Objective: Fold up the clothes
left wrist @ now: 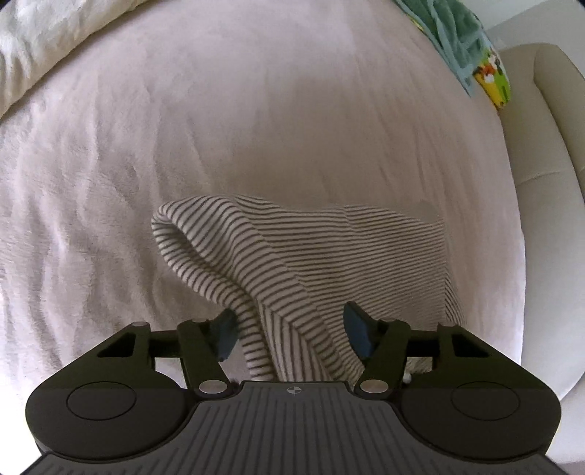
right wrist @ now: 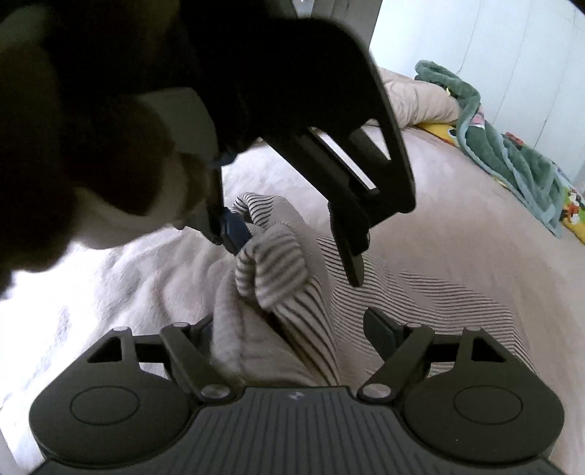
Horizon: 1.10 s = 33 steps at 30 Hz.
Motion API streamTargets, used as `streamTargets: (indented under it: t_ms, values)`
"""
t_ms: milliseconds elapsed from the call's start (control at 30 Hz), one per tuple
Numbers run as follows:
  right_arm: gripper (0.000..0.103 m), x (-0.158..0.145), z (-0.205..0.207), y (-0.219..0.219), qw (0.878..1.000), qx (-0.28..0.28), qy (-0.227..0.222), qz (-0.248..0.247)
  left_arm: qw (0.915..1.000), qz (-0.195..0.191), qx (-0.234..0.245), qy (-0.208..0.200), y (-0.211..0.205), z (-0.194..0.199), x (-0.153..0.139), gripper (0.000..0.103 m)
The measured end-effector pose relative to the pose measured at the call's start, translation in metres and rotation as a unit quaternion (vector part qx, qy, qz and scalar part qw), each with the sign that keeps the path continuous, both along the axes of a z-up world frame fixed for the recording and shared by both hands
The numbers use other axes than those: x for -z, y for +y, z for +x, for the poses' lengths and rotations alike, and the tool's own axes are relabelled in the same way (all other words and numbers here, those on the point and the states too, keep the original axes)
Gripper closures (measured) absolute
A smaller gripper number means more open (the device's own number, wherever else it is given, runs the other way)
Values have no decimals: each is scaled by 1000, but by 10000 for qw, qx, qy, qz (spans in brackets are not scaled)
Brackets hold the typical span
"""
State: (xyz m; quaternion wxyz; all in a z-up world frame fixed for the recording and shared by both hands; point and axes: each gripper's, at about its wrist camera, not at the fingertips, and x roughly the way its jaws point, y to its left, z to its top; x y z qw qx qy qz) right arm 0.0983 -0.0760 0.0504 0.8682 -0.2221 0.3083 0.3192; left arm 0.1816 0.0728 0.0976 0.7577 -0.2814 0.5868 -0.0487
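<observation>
The striped garment [left wrist: 310, 255] was seen bunched low in the frame on the pink bed [left wrist: 219, 128], with folds lying between the parted fingers of the left gripper [left wrist: 290, 332] and right gripper [right wrist: 289, 329], seemingly for gathering.

Striped garment [left wrist: 329, 255] lying on the bed cover [left wrist: 256, 109]. Well behind the garment to the right, towel [right wrist: 512, 160] heaped at the cover's edge; behind-left, pillow [left wrist: 44, 47].

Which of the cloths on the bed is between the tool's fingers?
The striped garment, bunched between the left gripper. The green blanket lies far off at the bed's edge, untouched.
</observation>
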Motion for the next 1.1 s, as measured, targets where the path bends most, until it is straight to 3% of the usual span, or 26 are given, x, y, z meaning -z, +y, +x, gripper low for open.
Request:
streamTargets:
  t_ms: [67,167,300,433,633,700,733,800,867,933,1000,1100]
  values:
    - [26,-1,-1,3,10000,-31,37,4,10000,2,55,14,1,0,-2,39]
    - [50,0,-1,7,9998,-112,177,-46,9999,-17,125,36,5,1,-2,35]
    - [64,0,-3,5,9993,-52,325,-155,9999,-61,70,-42,13,0,-2,30]
    - [67,-5,-3,-6,9987,23,507,-66,9997,-53,-206,-130,29,-4,1,11]
    - [67,-7,8,-4,9989,-95,434,-113,9981,-345,-513,22,36,12,27,10]
    - [67,-10,14,-4,9991,-76,390,-149,9984,-325,-460,110,26,19,36,13]
    - [66,-11,12,-7,9992,-58,357,-170,9986,-291,-418,154,21,21,39,21]
    - [49,-3,16,-3,9992,39,322,-242,9993,-126,-307,191,15,23,41,36]
    - [45,6,21,-4,9988,118,359,-307,9995,10,-266,165,13,24,38,43]
    - [49,3,24,-9,9989,98,443,-142,9995,137,-259,67,11,22,27,48]
    - [66,-4,27,-17,9986,71,523,80,9992,353,-153,-101,4,21,9,49]
    - [73,-17,37,-40,9950,294,800,524,9972,514,195,-510,-25,30,-27,49]
